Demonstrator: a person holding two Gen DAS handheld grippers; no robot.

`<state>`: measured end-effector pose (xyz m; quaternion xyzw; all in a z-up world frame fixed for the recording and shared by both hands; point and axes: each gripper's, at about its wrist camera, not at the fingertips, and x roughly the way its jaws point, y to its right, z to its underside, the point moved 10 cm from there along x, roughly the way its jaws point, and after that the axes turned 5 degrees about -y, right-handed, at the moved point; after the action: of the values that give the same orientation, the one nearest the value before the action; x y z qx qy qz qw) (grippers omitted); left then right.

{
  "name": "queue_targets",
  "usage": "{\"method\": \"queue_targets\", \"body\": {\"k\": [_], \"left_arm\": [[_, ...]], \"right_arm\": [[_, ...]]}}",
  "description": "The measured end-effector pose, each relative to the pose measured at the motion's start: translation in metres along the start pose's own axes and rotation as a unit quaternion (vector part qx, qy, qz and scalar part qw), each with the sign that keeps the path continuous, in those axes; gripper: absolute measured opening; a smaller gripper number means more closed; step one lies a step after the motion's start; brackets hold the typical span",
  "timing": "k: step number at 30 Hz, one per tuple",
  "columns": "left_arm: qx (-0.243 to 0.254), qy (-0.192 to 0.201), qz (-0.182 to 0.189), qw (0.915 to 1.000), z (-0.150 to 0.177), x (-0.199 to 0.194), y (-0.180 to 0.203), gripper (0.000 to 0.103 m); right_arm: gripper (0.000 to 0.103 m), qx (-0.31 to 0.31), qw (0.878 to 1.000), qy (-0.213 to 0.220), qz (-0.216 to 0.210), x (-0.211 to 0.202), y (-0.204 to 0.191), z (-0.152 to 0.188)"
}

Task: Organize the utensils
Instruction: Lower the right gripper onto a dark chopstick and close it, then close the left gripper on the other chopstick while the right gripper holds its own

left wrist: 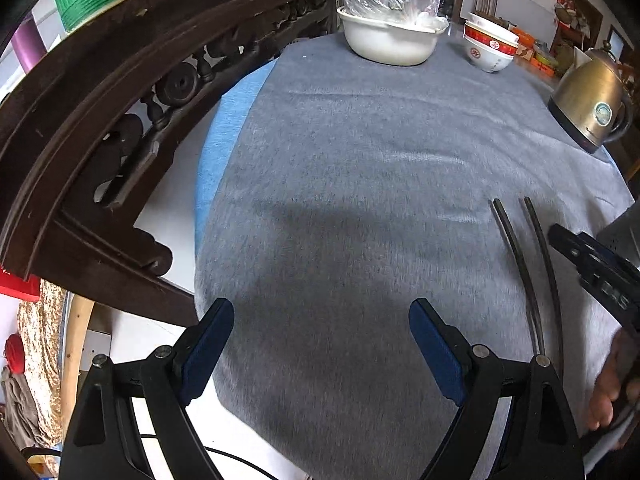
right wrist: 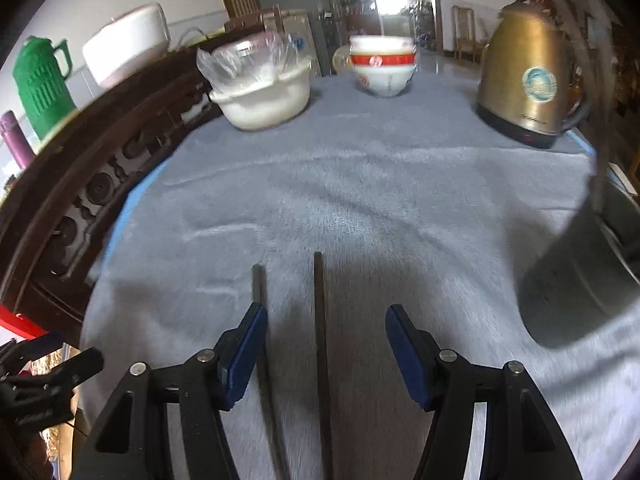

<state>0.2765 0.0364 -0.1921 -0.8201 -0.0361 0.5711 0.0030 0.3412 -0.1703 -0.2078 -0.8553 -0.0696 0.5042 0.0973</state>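
Two dark chopsticks (right wrist: 319, 344) lie side by side on the grey cloth (right wrist: 360, 200). In the right wrist view one runs between the jaws of my right gripper (right wrist: 326, 314) and the other (right wrist: 258, 280) passes under its left finger. My right gripper is open, just above them, holding nothing. A grey metal utensil holder (right wrist: 584, 272) stands at the right. In the left wrist view the chopsticks (left wrist: 520, 264) lie to the right of my left gripper (left wrist: 322, 310), which is open and empty over bare cloth. My right gripper (left wrist: 592, 272) shows at that view's right edge.
A white basin with a plastic bag (right wrist: 264, 88), stacked red-and-white bowls (right wrist: 382, 66) and a gold electric kettle (right wrist: 524, 72) stand at the far end of the table. A dark carved wooden rail (left wrist: 120, 120) runs along the left, with a green thermos (right wrist: 40, 80) above it.
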Motion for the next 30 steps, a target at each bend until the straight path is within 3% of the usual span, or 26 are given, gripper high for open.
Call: {"method": "queue_targets", "body": {"k": [2, 6, 9, 10, 13, 19, 25, 27, 30], "left_arm": [[0.001, -0.003, 0.003, 1.0000, -0.002, 0.002, 0.002, 0.089], [0.011, -0.011, 0.008, 0.9998, -0.005, 0.007, 0.007, 0.090], [0.010, -0.019, 0.021, 0.9996, -0.008, 0.009, 0.012, 0.089], [0.010, -0.021, 0.023, 0.9995, -0.009, 0.009, 0.014, 0.089], [0.017, -0.022, 0.028, 0.9992, -0.014, 0.006, 0.023, 0.089], [0.048, -0.033, 0.060, 0.9965, -0.024, 0.004, 0.063, 0.089], [0.102, -0.038, 0.075, 0.9912, -0.035, 0.012, 0.111, 0.073], [0.114, -0.050, 0.076, 0.9893, -0.037, 0.020, 0.125, 0.061], [0.130, -0.065, 0.094, 0.9850, -0.042, 0.033, 0.145, 0.059]], "right_arm": [[0.063, 0.000, 1.000, -0.014, 0.007, 0.012, 0.002, -0.005], [0.040, 0.004, 0.999, -0.050, 0.007, 0.033, 0.005, -0.008], [0.038, -0.008, 0.998, -0.053, 0.018, 0.036, 0.004, -0.009], [0.029, -0.013, 0.998, -0.053, 0.022, 0.036, 0.004, -0.010], [0.014, -0.025, 0.998, -0.051, 0.039, 0.035, 0.008, -0.006], [0.011, -0.006, 0.998, -0.053, 0.033, 0.019, 0.028, 0.013], [0.010, 0.029, 0.998, -0.046, 0.031, -0.006, 0.054, 0.047], [0.010, 0.053, 0.998, -0.036, 0.025, -0.018, 0.069, 0.058], [0.010, 0.092, 0.995, -0.019, 0.011, -0.035, 0.089, 0.067]]}}
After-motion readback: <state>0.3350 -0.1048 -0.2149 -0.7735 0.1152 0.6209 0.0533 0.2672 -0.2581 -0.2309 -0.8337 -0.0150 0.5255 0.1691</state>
